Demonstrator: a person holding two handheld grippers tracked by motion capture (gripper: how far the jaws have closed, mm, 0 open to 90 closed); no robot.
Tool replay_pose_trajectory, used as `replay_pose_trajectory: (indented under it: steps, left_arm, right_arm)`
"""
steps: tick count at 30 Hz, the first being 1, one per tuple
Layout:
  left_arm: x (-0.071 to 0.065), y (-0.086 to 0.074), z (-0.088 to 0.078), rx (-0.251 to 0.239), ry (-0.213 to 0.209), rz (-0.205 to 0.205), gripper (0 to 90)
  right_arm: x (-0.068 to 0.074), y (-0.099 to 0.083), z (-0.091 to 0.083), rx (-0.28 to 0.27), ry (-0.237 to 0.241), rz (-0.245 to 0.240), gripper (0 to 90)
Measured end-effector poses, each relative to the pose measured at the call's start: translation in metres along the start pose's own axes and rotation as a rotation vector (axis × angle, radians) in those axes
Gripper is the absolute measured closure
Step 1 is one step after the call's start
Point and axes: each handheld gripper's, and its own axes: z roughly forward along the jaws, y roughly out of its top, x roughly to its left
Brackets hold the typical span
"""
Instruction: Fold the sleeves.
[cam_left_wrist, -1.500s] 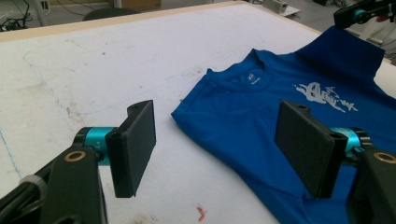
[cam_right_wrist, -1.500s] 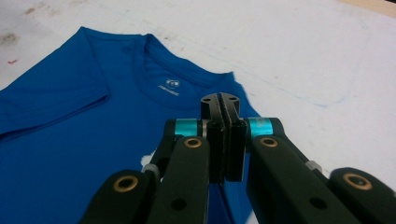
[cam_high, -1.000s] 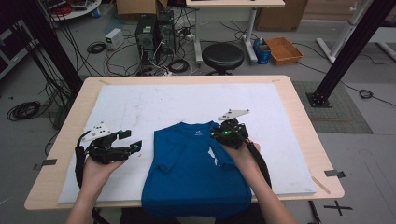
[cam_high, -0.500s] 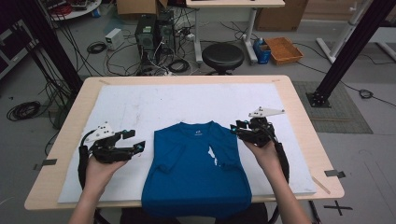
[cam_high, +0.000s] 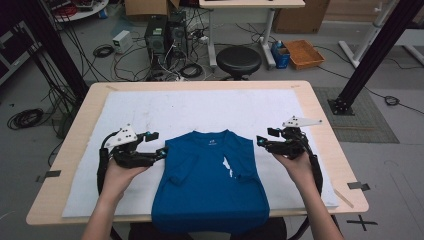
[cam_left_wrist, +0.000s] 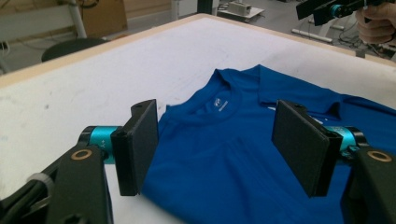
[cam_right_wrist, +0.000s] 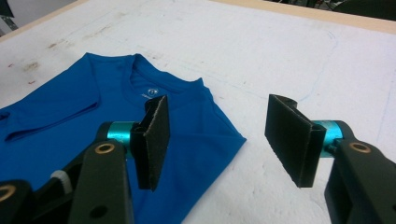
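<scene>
White sheet (cam_high: 200, 107) covers the wooden table (cam_high: 320, 125); both grippers, left gripper (cam_high: 155, 145) and right gripper (cam_high: 265, 138), gape wide, empty.

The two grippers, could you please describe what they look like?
The left gripper and right gripper are black frames with flat rectangular black pads, teal cylinders behind them and brass-coloured pivot rings. Each carries a grey three-cornered plate on top and trails a black cable. The forearms are bare.
</scene>
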Motion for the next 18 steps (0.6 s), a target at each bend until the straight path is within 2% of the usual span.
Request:
replay_pose_trajectory:
  steps: [2, 5, 8, 11, 15, 18]
  left_arm:
    - [-0.004, -0.001, 0.006, -0.01, 0.001, 0.018, 31.9]
    - [-0.007, -0.003, 0.01, -0.02, -0.003, 0.034, 31.9]
    - [-0.007, -0.004, 0.012, -0.003, 0.037, -0.009, 31.9]
    - [-0.005, -0.002, 0.01, -0.003, 0.07, -0.001, 31.9]
    - [-0.004, -0.001, 0.009, 0.007, 0.077, -0.002, 30.5]
    - [-0.004, 0.0, 0.008, 0.002, 0.063, -0.008, 29.7]
  right_arm:
    - [-0.003, -0.003, -0.002, -0.001, 0.0, -0.008, 38.0]
    - [-0.009, -0.006, -0.006, -0.011, -0.006, 0.01, 34.1]
    - [-0.016, -0.008, -0.009, -0.018, -0.015, 0.033, 33.4]
    - [-0.02, -0.009, -0.012, -0.027, -0.025, 0.044, 33.4]
    - [-0.024, -0.009, -0.014, -0.03, -0.021, 0.053, 32.6]
    - [-0.026, -0.009, -0.016, -0.033, -0.021, 0.057, 31.9]
